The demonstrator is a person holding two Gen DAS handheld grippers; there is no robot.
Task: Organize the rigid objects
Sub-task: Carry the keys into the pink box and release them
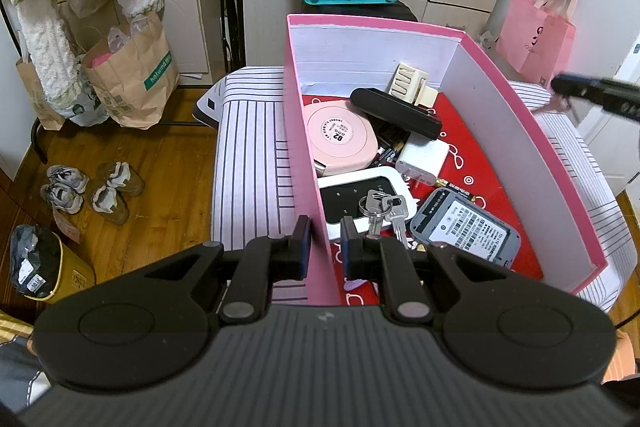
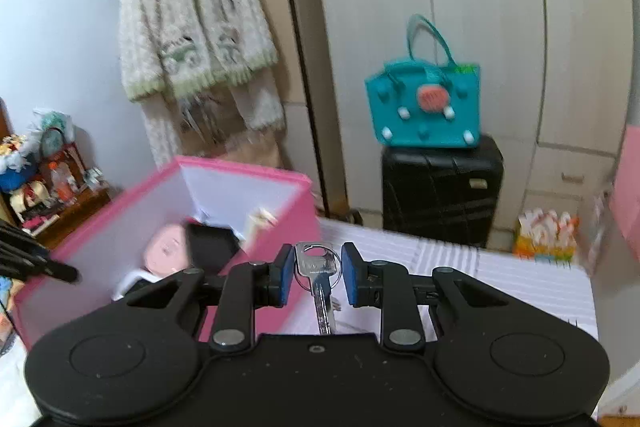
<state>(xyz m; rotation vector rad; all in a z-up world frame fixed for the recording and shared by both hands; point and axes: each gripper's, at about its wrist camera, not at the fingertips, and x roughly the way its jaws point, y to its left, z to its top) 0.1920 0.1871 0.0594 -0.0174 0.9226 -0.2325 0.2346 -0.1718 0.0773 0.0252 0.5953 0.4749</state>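
2 sets of fingers: the left gripper point(image 1: 325, 243) pinches the pink box point(image 1: 400, 31) wall; the right gripper point(image 2: 317, 275) clamps a key point(image 2: 318, 267), with the box at 10 o'clock, on the striped bed point(image 2: 500, 279).

A bed with a white, dark-striped cover point(image 1: 248, 155) carries an open pink box point(image 1: 304, 155). The box sits directly ahead of the left gripper point(image 1: 326, 247), and ahead and left of the right gripper point(image 2: 313, 273).
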